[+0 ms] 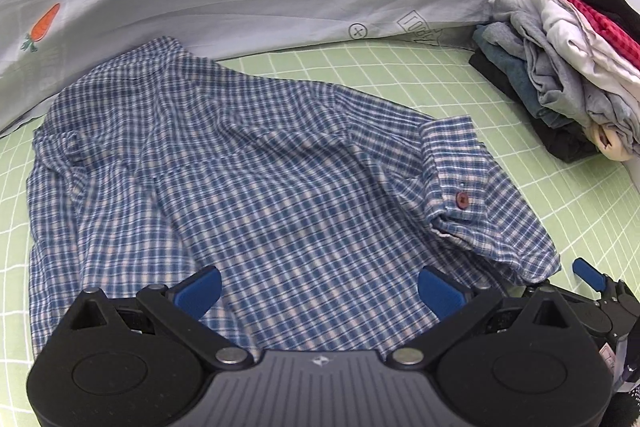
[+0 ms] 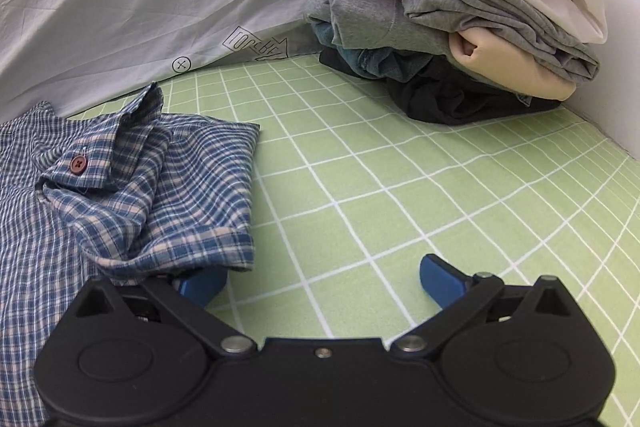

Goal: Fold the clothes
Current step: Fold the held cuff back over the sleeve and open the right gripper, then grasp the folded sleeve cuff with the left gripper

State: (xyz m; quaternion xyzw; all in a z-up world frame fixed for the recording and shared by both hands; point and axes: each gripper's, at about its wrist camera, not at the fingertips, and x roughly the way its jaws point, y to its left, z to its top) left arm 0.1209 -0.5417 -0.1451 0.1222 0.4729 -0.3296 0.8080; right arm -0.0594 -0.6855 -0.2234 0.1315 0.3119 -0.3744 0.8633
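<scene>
Both tongs stand spread wide, pinching nothing. The left tongs (image 1: 320, 289) hover over the blue-and-white checked cotton shirt (image 1: 248, 179), laid out on the green gridded sheet (image 2: 400, 195) for folding. The right tongs (image 2: 324, 281) straddle its hem, one pad tucked under, probably ready to lift.

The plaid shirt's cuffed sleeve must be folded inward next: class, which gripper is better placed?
Probably the right gripper: open at the shirt's right edge, just below the cuff. The left gripper, also open, hovers over the shirt's middle.
</scene>
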